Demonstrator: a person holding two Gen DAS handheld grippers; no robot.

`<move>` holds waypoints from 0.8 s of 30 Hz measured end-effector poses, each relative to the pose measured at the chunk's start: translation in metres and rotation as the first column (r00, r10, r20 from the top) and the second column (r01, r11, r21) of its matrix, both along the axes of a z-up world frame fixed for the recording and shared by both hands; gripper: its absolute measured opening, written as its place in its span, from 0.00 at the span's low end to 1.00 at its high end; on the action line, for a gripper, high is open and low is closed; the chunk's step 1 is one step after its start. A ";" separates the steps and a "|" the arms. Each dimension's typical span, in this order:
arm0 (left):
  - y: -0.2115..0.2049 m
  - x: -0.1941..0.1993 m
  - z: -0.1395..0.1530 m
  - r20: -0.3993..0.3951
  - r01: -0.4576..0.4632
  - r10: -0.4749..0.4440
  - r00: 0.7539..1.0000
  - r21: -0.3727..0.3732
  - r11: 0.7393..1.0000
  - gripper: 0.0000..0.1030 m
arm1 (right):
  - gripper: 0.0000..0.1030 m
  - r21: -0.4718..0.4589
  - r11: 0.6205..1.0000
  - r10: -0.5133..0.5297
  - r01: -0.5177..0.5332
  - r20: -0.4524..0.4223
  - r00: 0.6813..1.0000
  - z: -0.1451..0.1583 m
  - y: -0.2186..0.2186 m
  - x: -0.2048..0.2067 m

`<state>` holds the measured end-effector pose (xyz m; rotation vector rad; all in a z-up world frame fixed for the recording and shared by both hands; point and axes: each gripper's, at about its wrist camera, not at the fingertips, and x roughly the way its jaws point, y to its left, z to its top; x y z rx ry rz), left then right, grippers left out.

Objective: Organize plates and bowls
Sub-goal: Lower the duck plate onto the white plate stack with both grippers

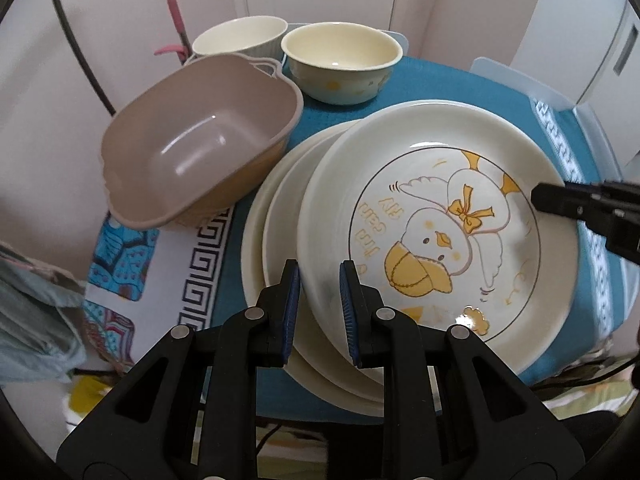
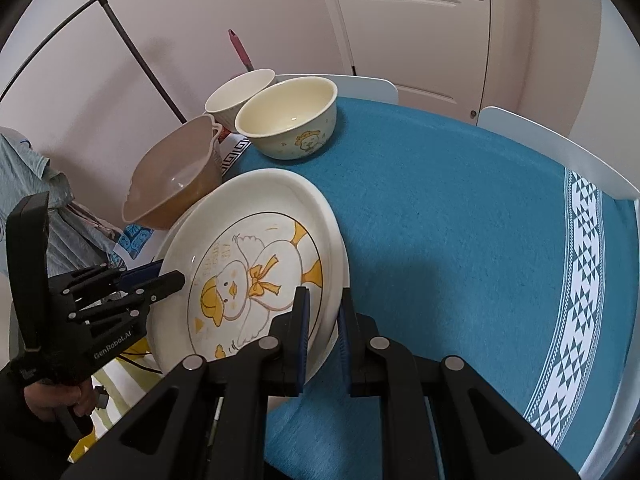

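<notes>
A cream plate with a yellow duck drawing (image 1: 432, 224) lies on top of a stack of plates (image 1: 272, 240) on the blue cloth. My left gripper (image 1: 320, 280) is shut on the duck plate's left rim. My right gripper (image 2: 323, 308) is shut on its right rim (image 2: 332, 248); its finger shows in the left wrist view (image 1: 560, 200). The left gripper shows in the right wrist view (image 2: 160, 276). A cream duck bowl (image 1: 340, 60) and a ribbed cream bowl (image 1: 240, 38) stand at the back. A tan plastic basin (image 1: 200, 140) sits left of the plates.
The blue tablecloth (image 2: 460, 220) stretches to the right with a white patterned band (image 2: 576, 280). White chair backs (image 2: 560, 144) stand beyond the table. Grey-blue clothing (image 1: 32, 320) hangs at the left, by a black rack pole (image 2: 136, 48). A door (image 2: 420, 20) is behind.
</notes>
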<state>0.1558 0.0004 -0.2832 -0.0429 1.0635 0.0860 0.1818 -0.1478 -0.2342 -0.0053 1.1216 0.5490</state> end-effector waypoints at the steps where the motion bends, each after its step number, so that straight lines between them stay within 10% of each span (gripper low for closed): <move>1: -0.001 0.000 0.000 0.000 0.002 -0.002 1.000 0.016 1.000 0.17 | 0.12 -0.004 1.000 0.004 -0.004 0.002 1.000 -0.001 0.001 0.000; 24: -0.015 -0.006 0.007 -0.003 0.026 -0.026 1.000 0.177 0.984 0.17 | 0.12 -0.055 0.998 0.040 -0.037 0.049 0.998 -0.007 0.012 0.000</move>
